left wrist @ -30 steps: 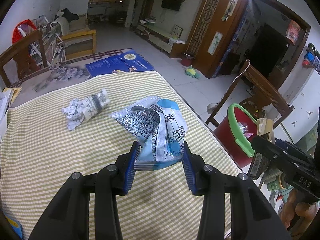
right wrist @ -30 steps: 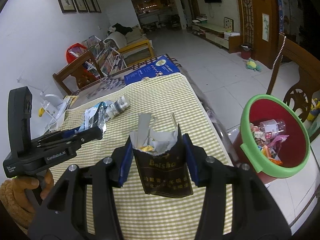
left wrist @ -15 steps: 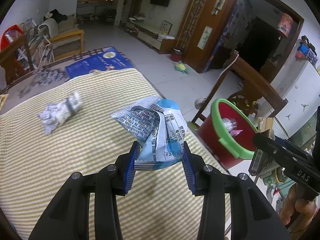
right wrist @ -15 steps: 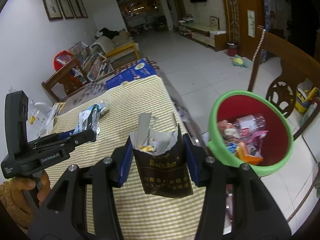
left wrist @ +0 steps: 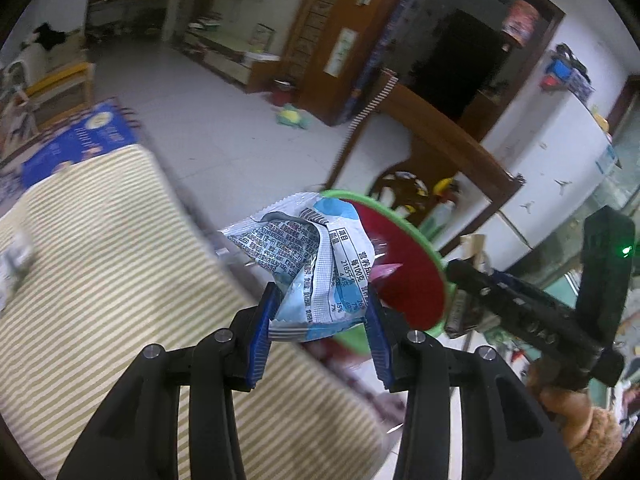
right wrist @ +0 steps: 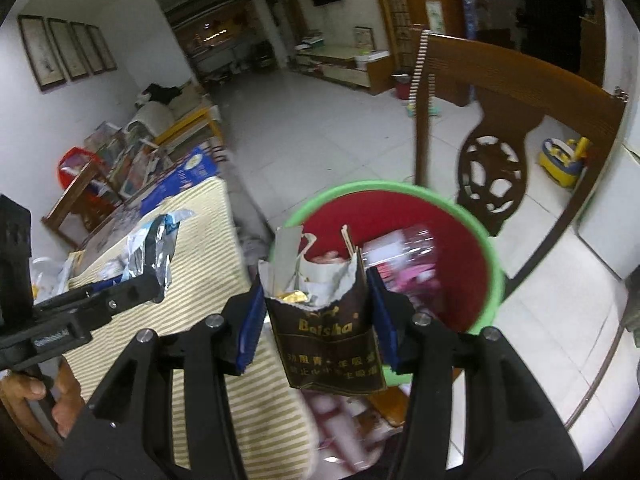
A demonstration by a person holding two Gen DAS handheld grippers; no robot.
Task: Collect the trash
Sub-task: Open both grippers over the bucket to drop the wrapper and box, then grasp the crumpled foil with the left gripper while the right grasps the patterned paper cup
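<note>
My left gripper (left wrist: 320, 312) is shut on a crumpled blue and white snack wrapper (left wrist: 312, 256), held over the table's right edge. Just behind the wrapper stands the red trash bin (left wrist: 404, 276) with its green rim. My right gripper (right wrist: 316, 308) is shut on a torn dark brown cigarette pack (right wrist: 328, 320), which hangs over the near rim of the same bin (right wrist: 452, 264). Plastic trash lies inside the bin. The left gripper with its wrapper (right wrist: 158, 248) shows at the left of the right wrist view. At the right of the left wrist view, the right gripper's black body (left wrist: 536, 316) appears.
A table with a green striped cloth (left wrist: 100, 280) fills the left. A blue box (left wrist: 80, 140) lies at its far end. A wooden chair (right wrist: 496, 152) stands right behind the bin. Tiled floor (right wrist: 320, 128) stretches beyond, with a toy on it.
Both grippers have swung right from over the tablecloth toward the bin, still carrying the wrapper and the pack. The bin now sits directly behind both items.
</note>
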